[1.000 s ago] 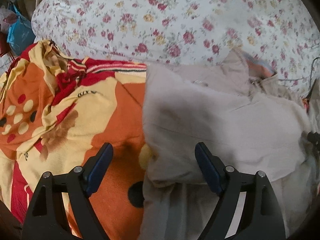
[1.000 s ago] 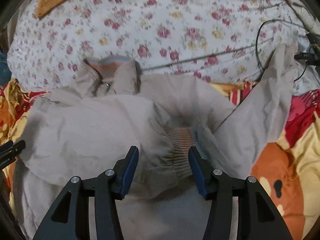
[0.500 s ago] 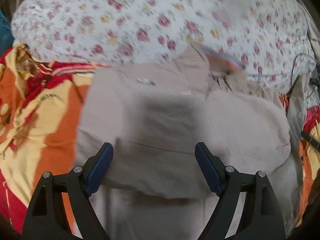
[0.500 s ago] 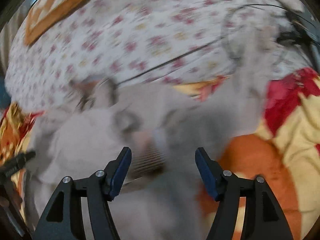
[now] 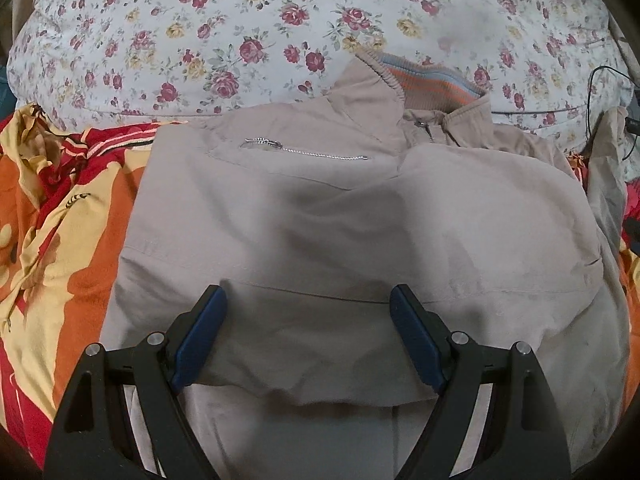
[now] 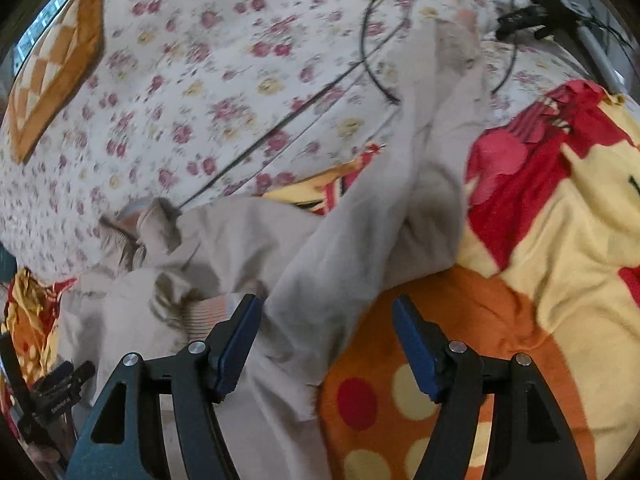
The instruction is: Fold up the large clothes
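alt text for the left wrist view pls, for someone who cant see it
A beige zip-up jacket lies partly folded on an orange, red and yellow blanket, its striped ribbed collar toward a floral bedsheet. The left gripper hovers over the jacket's near fold with jaws open, nothing between them.

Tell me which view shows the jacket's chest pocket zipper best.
The left wrist view: the silver zipper lies sharp and unobstructed across the beige jacket, below the striped collar. The right wrist view is motion-blurred and shows only the jacket's rumpled sleeve and collar; no zipper can be made out.
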Available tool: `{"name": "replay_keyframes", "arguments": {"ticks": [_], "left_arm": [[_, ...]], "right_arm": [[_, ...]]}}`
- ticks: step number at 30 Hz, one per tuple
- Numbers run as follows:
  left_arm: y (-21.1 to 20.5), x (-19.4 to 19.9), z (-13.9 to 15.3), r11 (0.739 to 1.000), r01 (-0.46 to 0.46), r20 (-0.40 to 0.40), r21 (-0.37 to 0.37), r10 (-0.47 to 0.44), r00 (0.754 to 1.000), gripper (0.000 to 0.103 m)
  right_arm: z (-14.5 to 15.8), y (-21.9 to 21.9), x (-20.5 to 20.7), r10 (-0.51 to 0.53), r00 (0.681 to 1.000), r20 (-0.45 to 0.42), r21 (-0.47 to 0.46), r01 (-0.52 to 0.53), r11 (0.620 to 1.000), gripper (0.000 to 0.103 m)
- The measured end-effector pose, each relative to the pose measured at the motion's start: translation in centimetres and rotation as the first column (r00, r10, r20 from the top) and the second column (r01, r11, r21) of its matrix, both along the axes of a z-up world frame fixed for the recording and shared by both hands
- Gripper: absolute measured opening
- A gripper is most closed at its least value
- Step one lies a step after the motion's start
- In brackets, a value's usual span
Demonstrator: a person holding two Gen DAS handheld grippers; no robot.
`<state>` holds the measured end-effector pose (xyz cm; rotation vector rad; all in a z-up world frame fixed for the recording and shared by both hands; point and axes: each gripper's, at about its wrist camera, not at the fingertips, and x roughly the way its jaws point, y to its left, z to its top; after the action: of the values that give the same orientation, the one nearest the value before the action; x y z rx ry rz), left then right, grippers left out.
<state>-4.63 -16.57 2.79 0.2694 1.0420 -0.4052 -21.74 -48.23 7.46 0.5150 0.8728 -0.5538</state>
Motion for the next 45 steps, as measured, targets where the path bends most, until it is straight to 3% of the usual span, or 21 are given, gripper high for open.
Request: {"name": "replay_keyframes", "arguments": {"ticks": [6,11,15,20,27,32,37,41,42,43,45], "left_arm": [[0.1,0.1,-0.2,1.0,0.003,-0.004,-0.006,-0.003,1.0,0.084],[0.1,0.2,-0.6,1.0,-0.005,-0.007,-0.018,0.005,1.0,0.085],[-0.1,0.2,-0.6,1.0,-0.008,-0.003,-0.017,0.008,1.0,0.085],[0.0,0.2,-0.6,1.0,-0.007,-0.008,-0.024,0.007,1.0,0.085],[1.6,-0.2,1.4,0.99,-0.043,0.003,-0.135,0.044,0.999,0.085],[1.9,-0.3,1.9,0.99,-0.04,0.001,-0.134,0.041,0.999,0.085],[2.4,-0.6,2.6,0.994,-0.019,0.048,-0.104,0.024,0.999,0.085],[2.8,-0.4,2.4,0.996,-0.02,0.041,-0.087,0.024,0.999,0.085],[2.9,-0.4,2.2,0.997,-0.02,0.04,-0.079,0.023,0.999,0.085],[3.0,-0.4,2.2,0.997,-0.02,0.041,-0.071,0.023,0.999,0.085],[3.3,-0.3,2.0,0.998,-0.023,0.045,-0.062,0.026,0.999,0.085]], "right_arm": [[0.3,-0.9,0.0,-0.038,0.999,0.031,-0.006,0.038,0.999,0.075],[0.3,-4.0,-1.2,-0.134,0.989,0.064,-0.05,0.137,0.989,0.077],[-0.8,-5.7,-2.2,-0.193,0.979,0.071,-0.002,0.194,0.981,0.076],[-1.4,-5.8,-2.1,-0.184,0.98,0.07,0.012,0.183,0.983,0.077],[-1.1,-6.4,-0.2,-0.171,0.982,0.077,-0.036,0.174,0.984,0.077],[-0.5,-9.1,2.0,-0.19,0.978,0.086,-0.091,0.198,0.976,0.077],[0.7,-13.3,4.4,-0.284,0.954,0.094,-0.136,0.295,0.946,0.078],[-0.1,-16.4,6.7,-0.338,0.941,0.027,-0.167,0.338,0.926,0.076],[-0.4,-17.1,6.9,-0.352,0.936,0.026,-0.156,0.351,0.923,0.068],[-0.6,-17.8,7.0,-0.361,0.932,0.03,-0.142,0.362,0.921,0.039],[-0.8,-18.8,6.9,-0.348,0.937,0.033,-0.093,0.349,0.932,0.007]]}}
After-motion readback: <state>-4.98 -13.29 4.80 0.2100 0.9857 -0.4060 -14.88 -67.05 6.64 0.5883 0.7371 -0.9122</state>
